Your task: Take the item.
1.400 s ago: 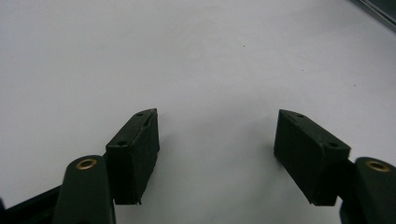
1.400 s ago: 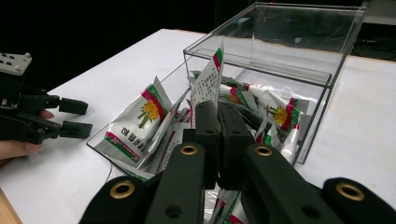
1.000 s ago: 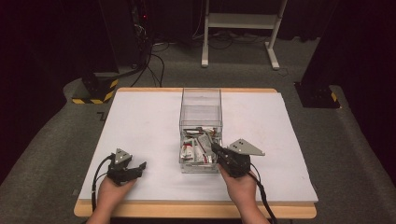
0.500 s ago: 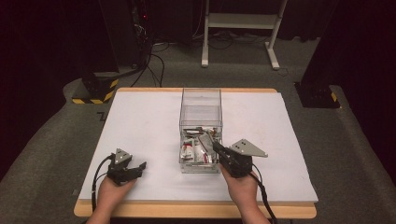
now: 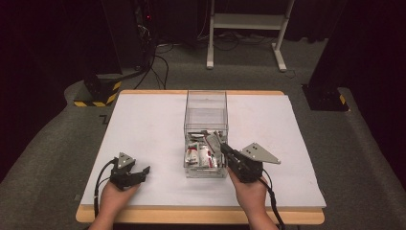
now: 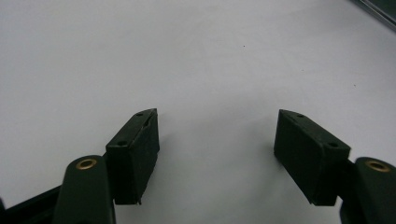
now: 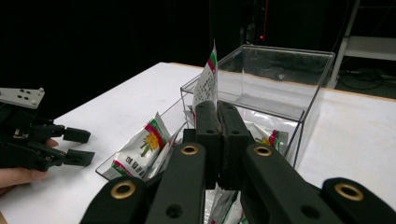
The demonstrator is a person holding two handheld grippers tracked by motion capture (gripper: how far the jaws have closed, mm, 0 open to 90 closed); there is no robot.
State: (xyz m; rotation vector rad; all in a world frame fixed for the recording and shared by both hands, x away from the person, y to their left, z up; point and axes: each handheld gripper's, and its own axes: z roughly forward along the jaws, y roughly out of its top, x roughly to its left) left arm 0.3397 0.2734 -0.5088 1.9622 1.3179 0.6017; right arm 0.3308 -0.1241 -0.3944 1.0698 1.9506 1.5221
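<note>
A clear plastic box (image 5: 206,124) stands open-topped near the middle of my table (image 5: 143,129), its long sides running from the near edge toward the far edge. Small white sachets (image 5: 198,155) with red and green print lie heaped in its near half. One sachet (image 7: 207,86) stands upright above the box's near rim, pinched edge-on in my right claw (image 7: 218,109).
</note>
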